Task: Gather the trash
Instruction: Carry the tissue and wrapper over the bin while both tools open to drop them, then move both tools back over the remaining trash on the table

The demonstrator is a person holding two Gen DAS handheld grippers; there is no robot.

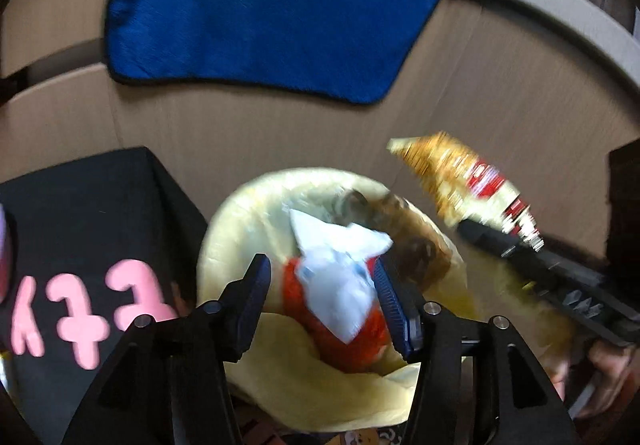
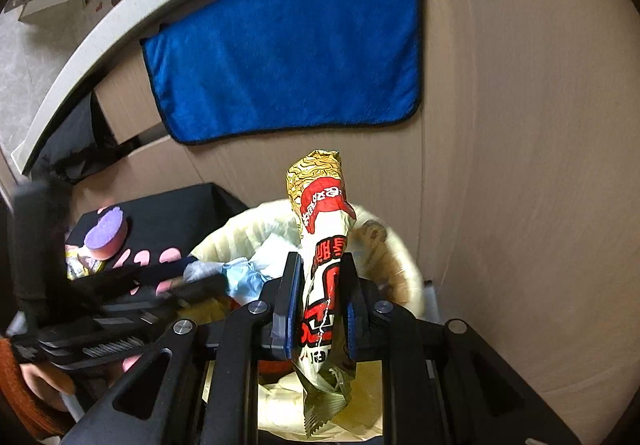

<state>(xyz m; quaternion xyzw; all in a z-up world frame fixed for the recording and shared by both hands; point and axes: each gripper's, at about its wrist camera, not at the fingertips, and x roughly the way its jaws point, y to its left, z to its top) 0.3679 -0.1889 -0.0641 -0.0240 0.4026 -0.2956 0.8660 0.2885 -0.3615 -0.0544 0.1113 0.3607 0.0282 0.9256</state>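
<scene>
A bin lined with a pale yellow bag (image 1: 240,229) stands below both grippers and holds trash. My left gripper (image 1: 320,277) is open over the bin, with a crumpled white and light-blue wrapper (image 1: 340,277) between its blue pads (image 1: 256,293), lying on red trash (image 1: 296,293). My right gripper (image 2: 318,301) is shut on a gold, red and white snack wrapper (image 2: 320,213), held upright over the bin (image 2: 240,229). The same wrapper (image 1: 460,181) shows in the left wrist view, at the right, in the right gripper.
A black box with pink characters (image 1: 88,229) stands left of the bin; a purple and pink sponge (image 2: 108,235) lies on it. A blue towel (image 1: 260,13) hangs on the brown cardboard wall (image 1: 500,117) behind. A grey counter edge (image 2: 120,21) runs above.
</scene>
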